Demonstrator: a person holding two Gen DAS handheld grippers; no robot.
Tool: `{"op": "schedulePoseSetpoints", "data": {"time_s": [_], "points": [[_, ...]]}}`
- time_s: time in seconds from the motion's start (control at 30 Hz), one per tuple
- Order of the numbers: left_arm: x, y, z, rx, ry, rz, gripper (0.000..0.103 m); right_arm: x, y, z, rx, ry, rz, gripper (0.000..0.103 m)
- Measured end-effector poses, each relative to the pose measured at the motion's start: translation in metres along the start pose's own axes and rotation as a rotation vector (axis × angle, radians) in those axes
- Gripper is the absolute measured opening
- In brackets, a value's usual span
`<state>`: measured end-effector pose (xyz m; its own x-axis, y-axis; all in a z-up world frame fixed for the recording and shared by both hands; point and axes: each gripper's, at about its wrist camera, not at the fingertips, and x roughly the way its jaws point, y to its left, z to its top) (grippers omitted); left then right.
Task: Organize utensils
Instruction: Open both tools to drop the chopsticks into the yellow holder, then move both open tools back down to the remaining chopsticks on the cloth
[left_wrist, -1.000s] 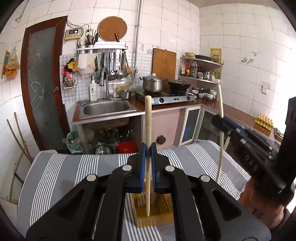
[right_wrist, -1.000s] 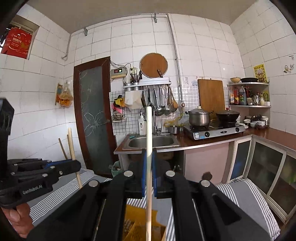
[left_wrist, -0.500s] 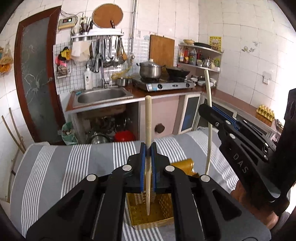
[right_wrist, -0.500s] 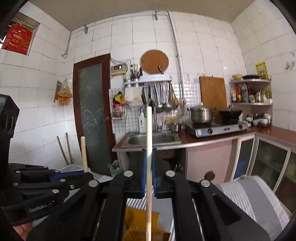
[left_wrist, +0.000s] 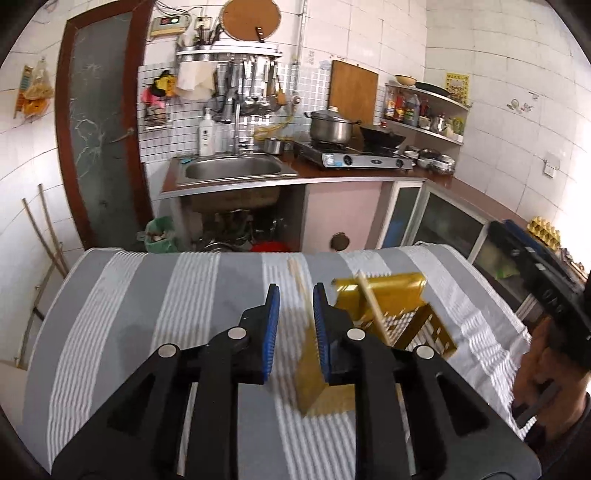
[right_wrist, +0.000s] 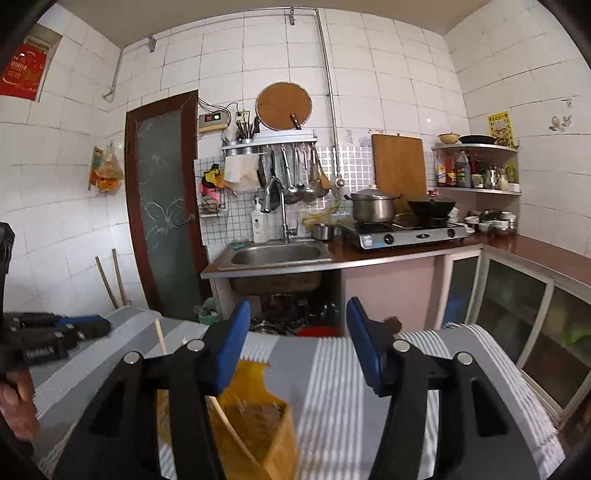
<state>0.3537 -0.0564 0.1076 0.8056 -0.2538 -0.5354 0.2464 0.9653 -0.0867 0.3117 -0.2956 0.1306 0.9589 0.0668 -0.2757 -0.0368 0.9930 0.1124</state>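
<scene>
Not much readable text here. Left hand-held gripper, seen at the left edge of the right wrist view: white lettering on its black body, motion-blurred, can't make out the letters. Wall box with a small display, up and left of the right hand-held gripper: red digits plus a green light, digits too small to read. Red poster high up on the left wall: pale characters, illegible. Yellow poster on the right wall above the corner shelf: print too small. Bottle labels on the corner shelf: unreadable.
</scene>
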Motion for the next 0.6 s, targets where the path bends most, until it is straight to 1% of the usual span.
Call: {"op": "schedulePoseSetpoints", "data": {"time_s": [0.13, 0.17, 0.2, 0.27, 0.4, 0.47, 0.6], "points": [[-0.029, 0.014, -0.029, -0.022, 0.009, 0.03, 0.018, -0.034, -0.011, -0.012, -0.016, 0.046, -0.032, 0.055], [-0.037, 0.017, -0.038, -0.032, 0.012, 0.037, 0.019, -0.042, -0.013, -0.015, -0.022, 0.054, -0.04, 0.055], [-0.046, 0.019, -0.048, -0.039, 0.015, 0.043, 0.022, -0.05, -0.014, -0.019, -0.024, 0.064, -0.048, 0.055], [-0.06, 0.022, -0.064, -0.052, 0.016, 0.059, 0.029, -0.07, -0.017, -0.029, -0.02, 0.094, -0.062, 0.055], [-0.096, 0.028, -0.107, -0.07, 0.015, 0.103, 0.033, -0.113, -0.02, -0.05, -0.015, 0.15, -0.056, 0.055], [-0.109, 0.032, -0.125, -0.081, 0.018, 0.109, 0.044, -0.133, -0.021, -0.063, -0.016, 0.176, -0.046, 0.055], [-0.134, 0.038, -0.175, -0.106, 0.056, 0.115, 0.047, -0.166, -0.027, -0.099, -0.015, 0.261, -0.025, 0.055]]}}
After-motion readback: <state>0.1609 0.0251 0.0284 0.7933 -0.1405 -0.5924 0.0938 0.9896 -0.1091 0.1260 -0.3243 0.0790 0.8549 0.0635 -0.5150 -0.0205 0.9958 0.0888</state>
